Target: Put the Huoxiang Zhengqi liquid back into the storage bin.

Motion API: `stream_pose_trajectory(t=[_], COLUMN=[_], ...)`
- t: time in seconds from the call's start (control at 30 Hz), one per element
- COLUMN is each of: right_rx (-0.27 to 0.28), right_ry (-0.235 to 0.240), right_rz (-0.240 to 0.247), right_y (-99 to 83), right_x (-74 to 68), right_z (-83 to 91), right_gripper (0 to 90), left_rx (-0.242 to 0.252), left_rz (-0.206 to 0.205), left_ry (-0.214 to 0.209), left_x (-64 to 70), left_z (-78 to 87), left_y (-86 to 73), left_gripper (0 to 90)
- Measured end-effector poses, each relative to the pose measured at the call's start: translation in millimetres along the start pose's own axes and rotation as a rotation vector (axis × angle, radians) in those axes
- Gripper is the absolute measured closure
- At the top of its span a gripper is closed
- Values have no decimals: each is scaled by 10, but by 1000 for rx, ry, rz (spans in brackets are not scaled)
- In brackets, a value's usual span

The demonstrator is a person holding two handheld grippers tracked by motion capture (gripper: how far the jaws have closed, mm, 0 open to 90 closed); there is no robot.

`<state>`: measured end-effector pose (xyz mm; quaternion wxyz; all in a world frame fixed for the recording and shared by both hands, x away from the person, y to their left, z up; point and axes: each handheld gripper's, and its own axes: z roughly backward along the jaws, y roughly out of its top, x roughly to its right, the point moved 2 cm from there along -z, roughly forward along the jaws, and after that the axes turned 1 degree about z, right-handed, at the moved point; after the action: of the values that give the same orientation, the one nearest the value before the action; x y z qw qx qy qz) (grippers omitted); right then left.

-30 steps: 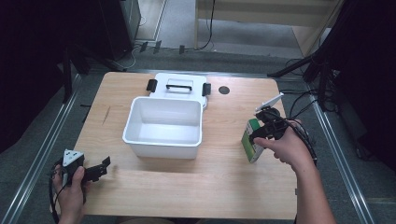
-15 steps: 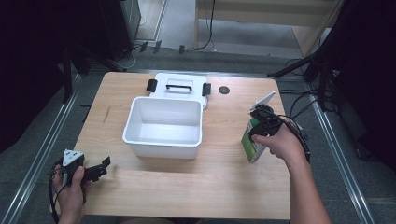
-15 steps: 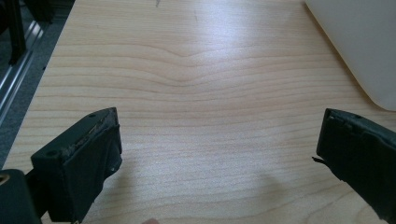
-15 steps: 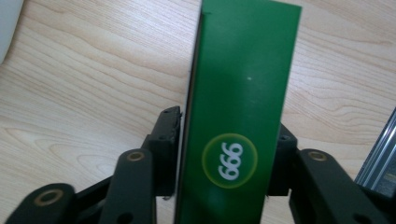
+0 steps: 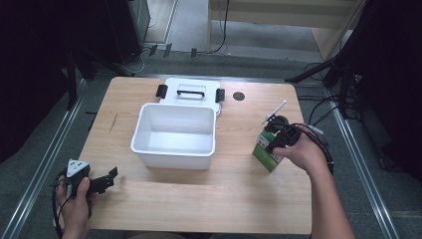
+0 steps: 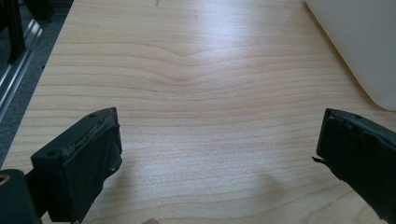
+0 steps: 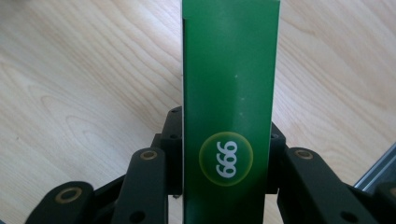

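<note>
A green and white carton (image 5: 265,152) with a "999" badge is held over the right side of the wooden table (image 5: 199,209), with my right gripper (image 5: 276,138) shut on it. In the right gripper view the green carton (image 7: 229,93) stands between the two black jaws, which press on its sides. My left gripper (image 5: 107,179) rests low at the table's front left corner, open, with bare wood between its fingers (image 6: 79,158). A white bin (image 5: 175,135) sits open in the table's middle, and its corner (image 6: 364,42) shows in the left gripper view.
The bin's white lid (image 5: 190,93) with black latches lies flat behind the bin. A small black disc (image 5: 239,96) sits on the wood to the lid's right. Metal rails run along both sides of the table, and cables trail off at the right.
My right gripper has carried the carton a short way left and toward the front edge. The left gripper has stayed put.
</note>
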<state>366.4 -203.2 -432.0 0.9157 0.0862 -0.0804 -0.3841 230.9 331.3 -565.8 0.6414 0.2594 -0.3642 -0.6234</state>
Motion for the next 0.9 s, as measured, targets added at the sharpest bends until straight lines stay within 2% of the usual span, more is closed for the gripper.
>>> stream_pose_trajectory(t=[0.03, 0.23, 0.37, 0.6, 0.7, 0.9], right_rx=[12, 60, 80, 147, 171, 183], right_ry=[3, 26, 36, 65, 72, 109], right_rz=[27, 84, 131, 228, 253, 261], right_y=[4, 48, 101, 185, 223, 314], right_x=[-22, -118, -177, -267, -302, -348], right_z=[7, 86, 184, 389, 474, 639], right_gripper=[651, 650, 647, 644, 643, 641], left_rx=[0, 1, 0, 0, 0, 3], left_rz=[1, 1, 1, 2, 2, 4], left_ry=[0, 1, 0, 1, 1, 2], left_x=[0, 2, 1, -2, -2, -2], left_z=[0, -2, -1, 1, 1, -2], left_y=[0, 0, 0, 0, 0, 1], left_gripper=[10, 10, 10, 10, 10, 10])
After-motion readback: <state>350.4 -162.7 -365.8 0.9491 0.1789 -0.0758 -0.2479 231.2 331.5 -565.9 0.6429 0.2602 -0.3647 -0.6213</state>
